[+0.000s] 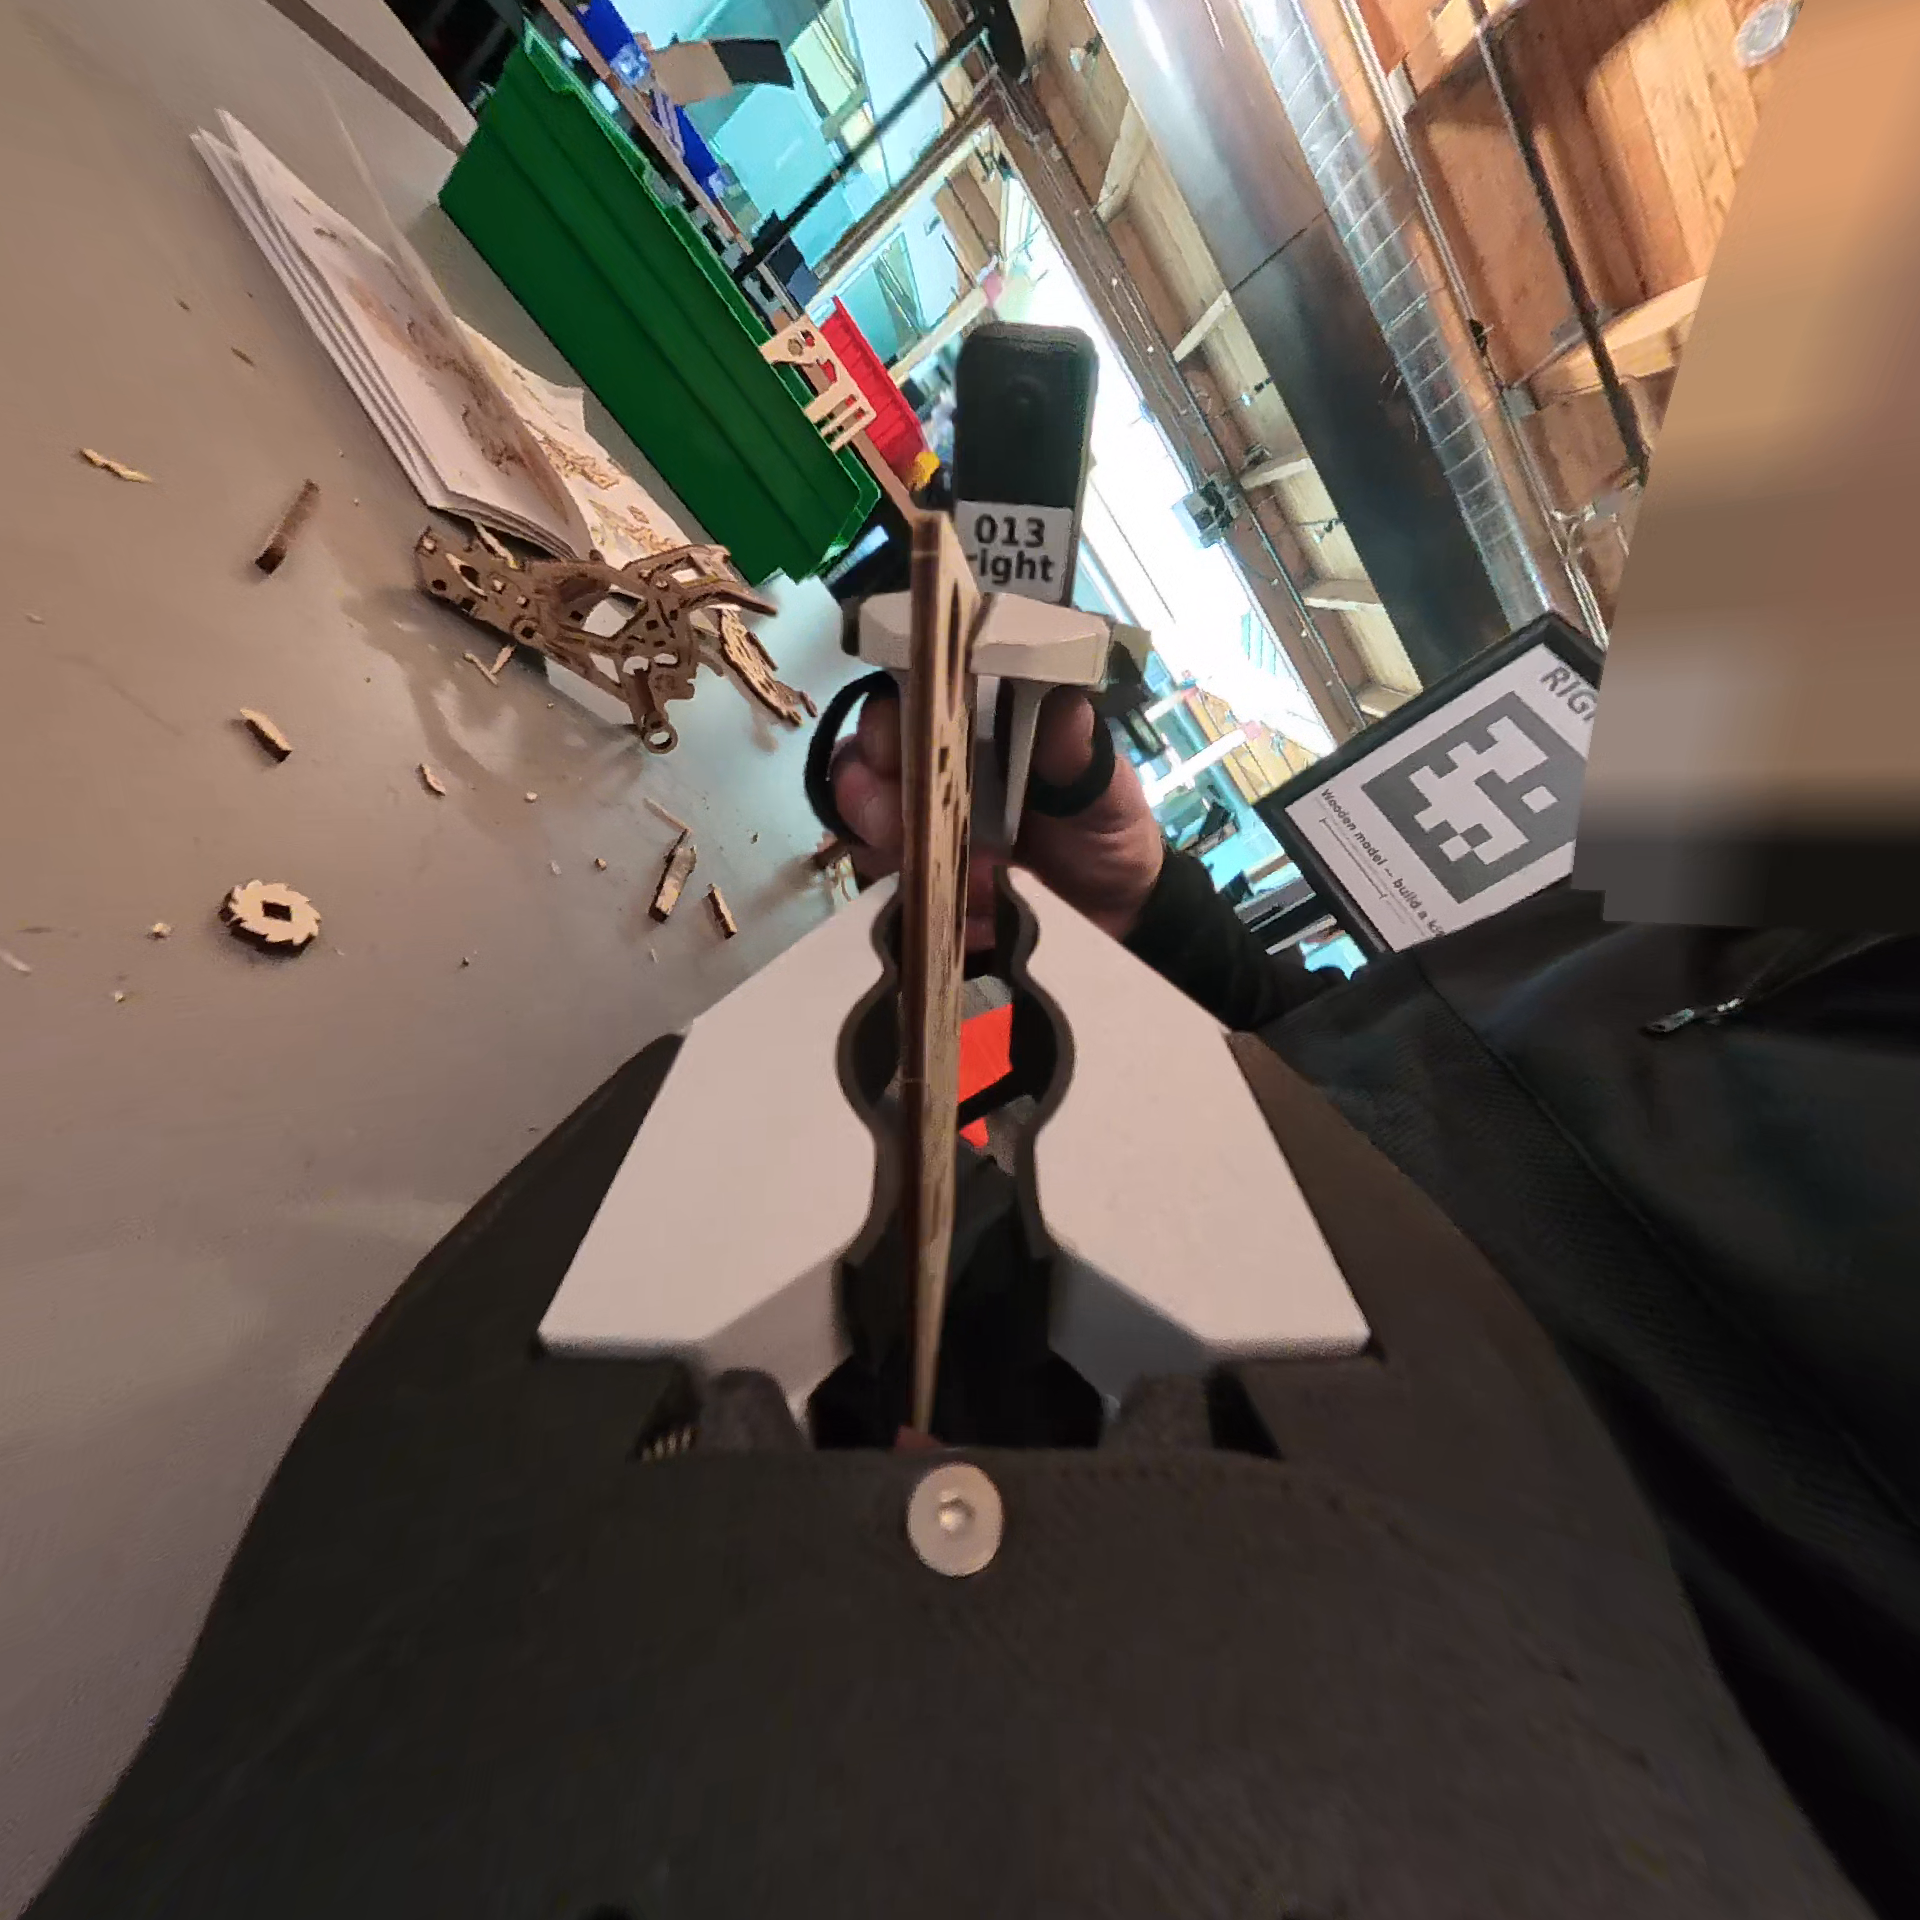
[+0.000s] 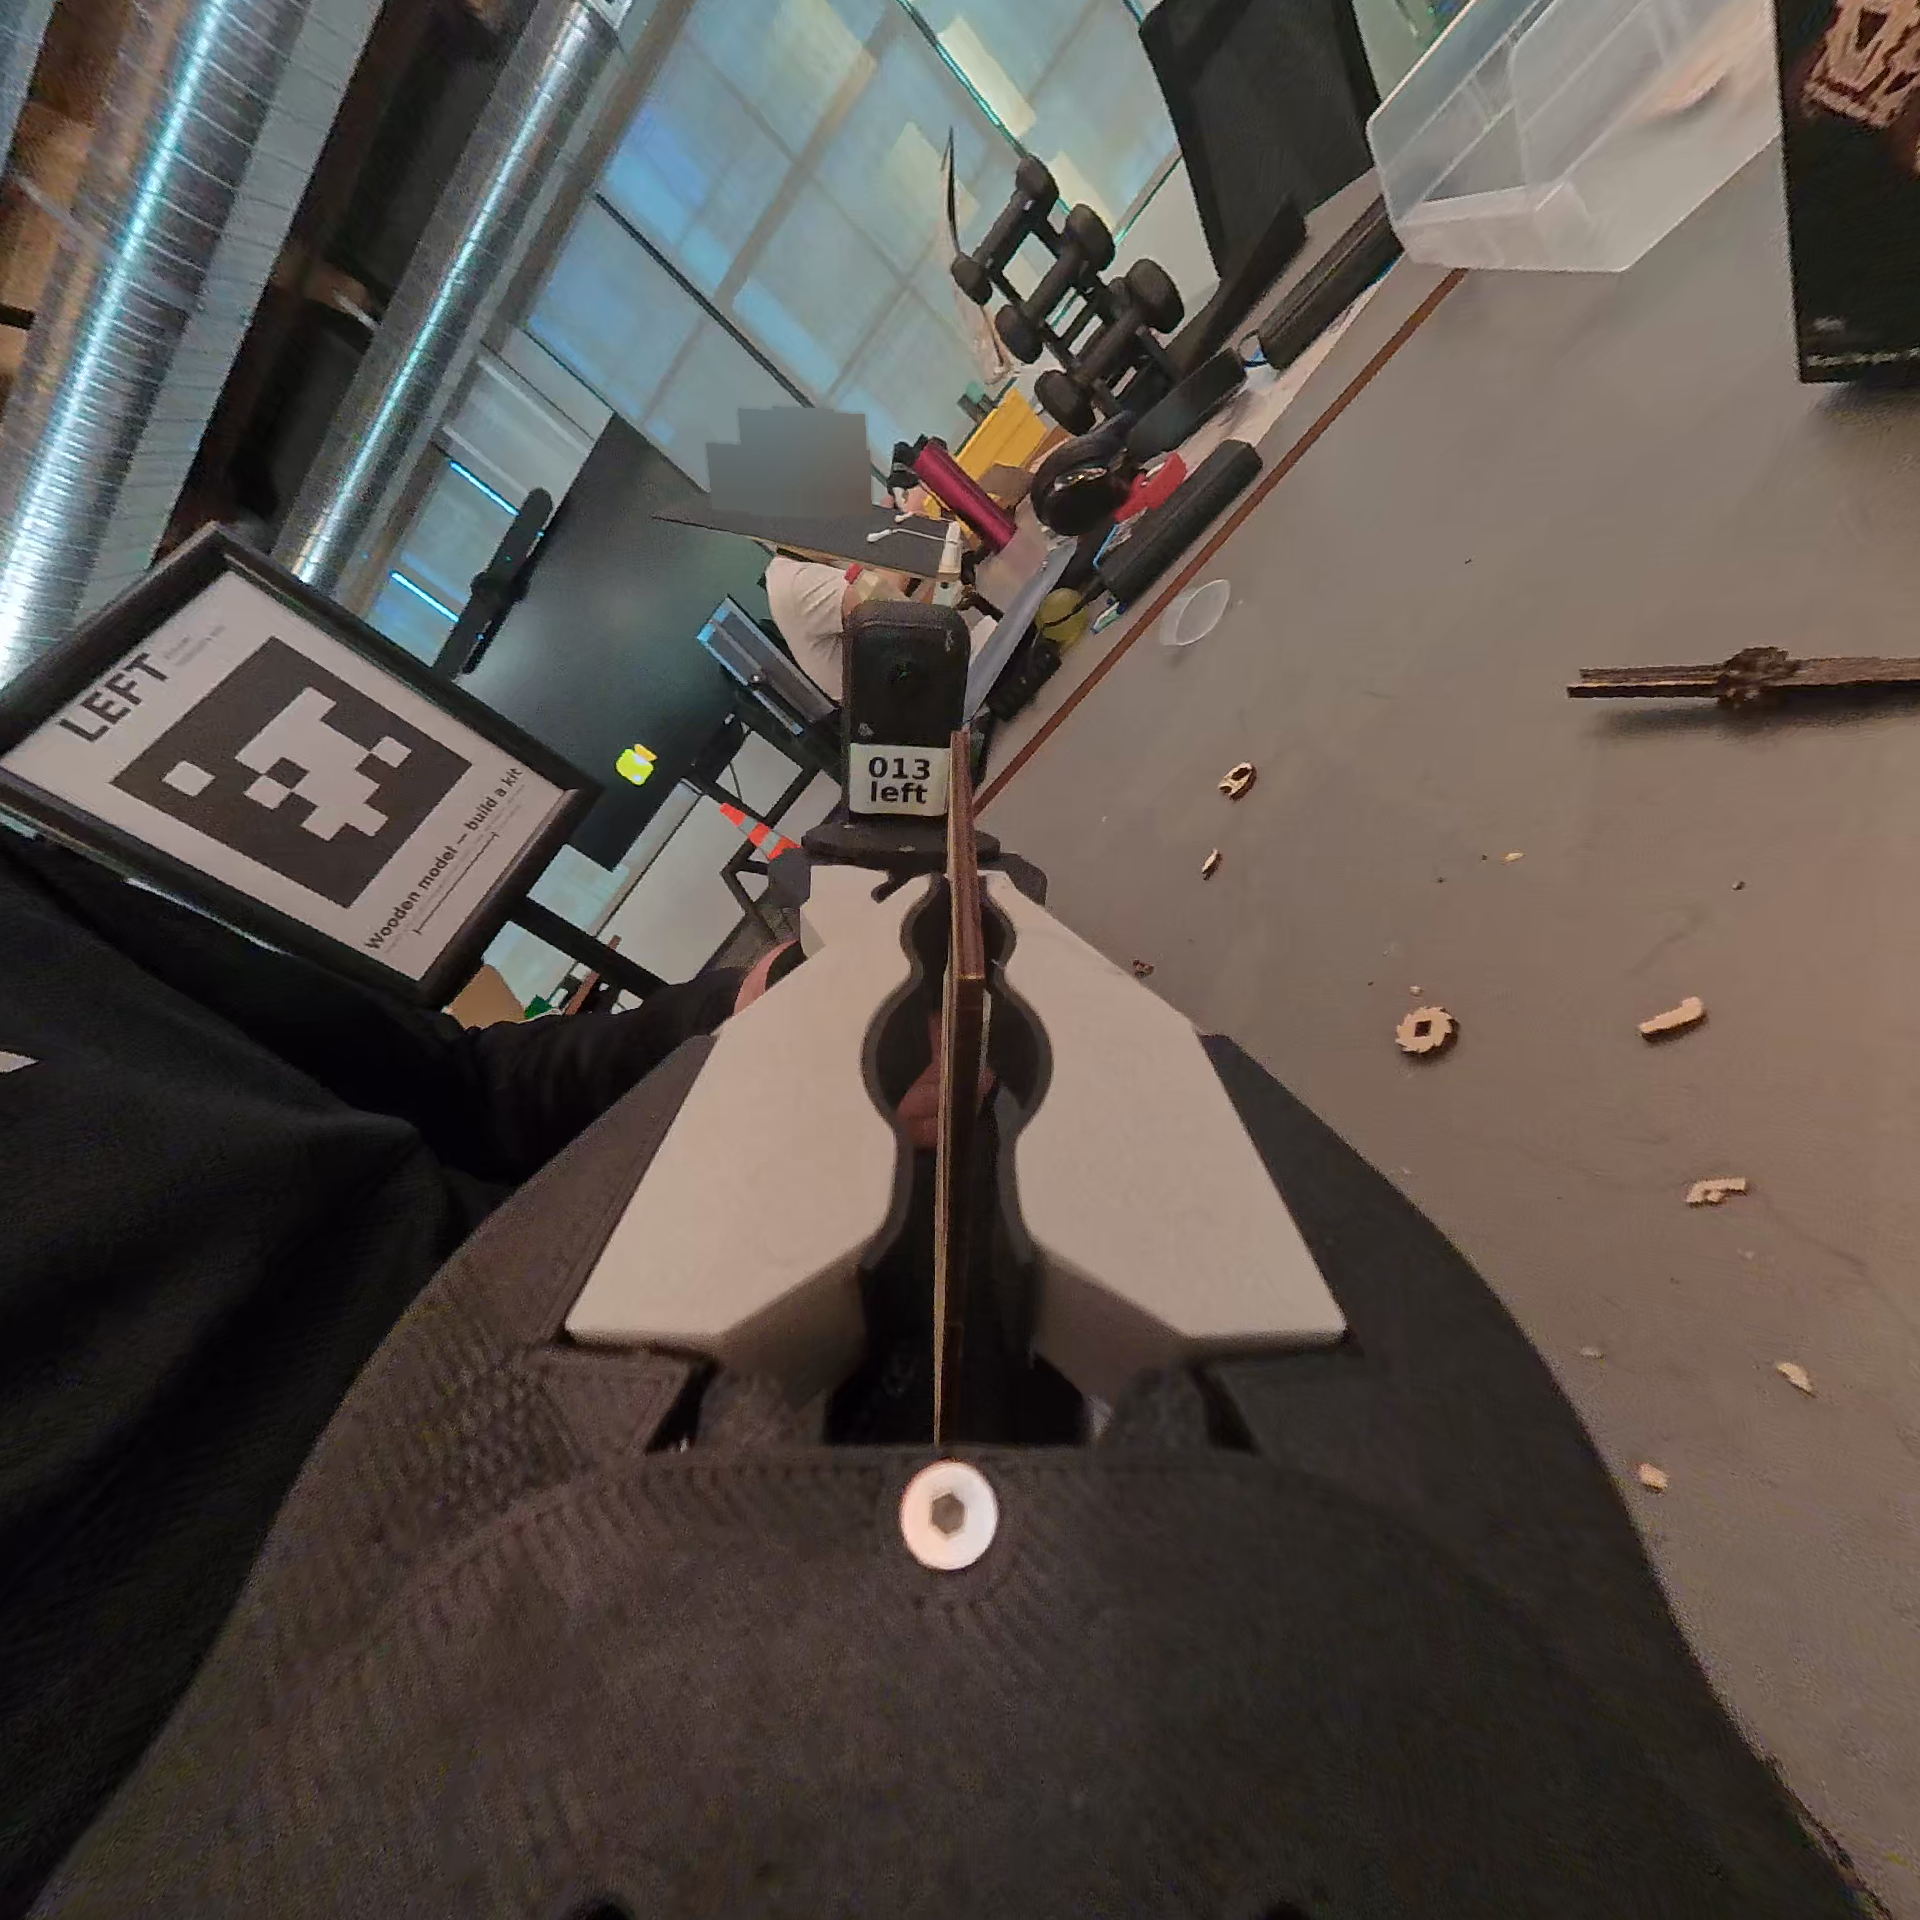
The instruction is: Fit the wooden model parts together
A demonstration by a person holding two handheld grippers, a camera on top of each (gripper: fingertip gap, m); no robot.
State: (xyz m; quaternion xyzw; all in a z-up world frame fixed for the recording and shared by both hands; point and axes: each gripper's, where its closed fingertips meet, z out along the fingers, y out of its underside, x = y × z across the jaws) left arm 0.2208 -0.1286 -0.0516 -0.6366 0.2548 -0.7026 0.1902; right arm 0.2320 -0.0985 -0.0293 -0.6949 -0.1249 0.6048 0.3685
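A thin laser-cut wooden sheet (image 1: 928, 1039) shows edge-on, held in the air between the two grippers, which face each other. My left gripper (image 1: 951, 914) is shut on one end of the sheet. The right gripper's white fingers (image 1: 1039, 649) clamp the far end. In the right wrist view my right gripper (image 2: 961, 894) is shut on the same sheet (image 2: 951, 1195), and the left gripper (image 2: 904, 862) shows just beyond. A partly built wooden model (image 1: 613, 623) lies on the grey table (image 1: 208, 1143), and a small wooden gear (image 1: 272, 914) lies nearer.
An open instruction booklet (image 1: 416, 343) and a green bin (image 1: 644, 312) lie behind the model. Wood scraps are scattered about. In the right wrist view are a gear (image 2: 1425, 1031), a dark wooden rod assembly (image 2: 1756, 675) and a clear plastic box (image 2: 1558, 135). A person's dark sleeve (image 1: 1558, 1143) is close by. Spacing between my two grippers at the tips: around 4 cm. The small wooden gear (image 1: 272, 914) is about 12 cm from both grippers' fingertips. Left tips and right tips are each some 20 cm from the partly built wooden model (image 1: 613, 623).
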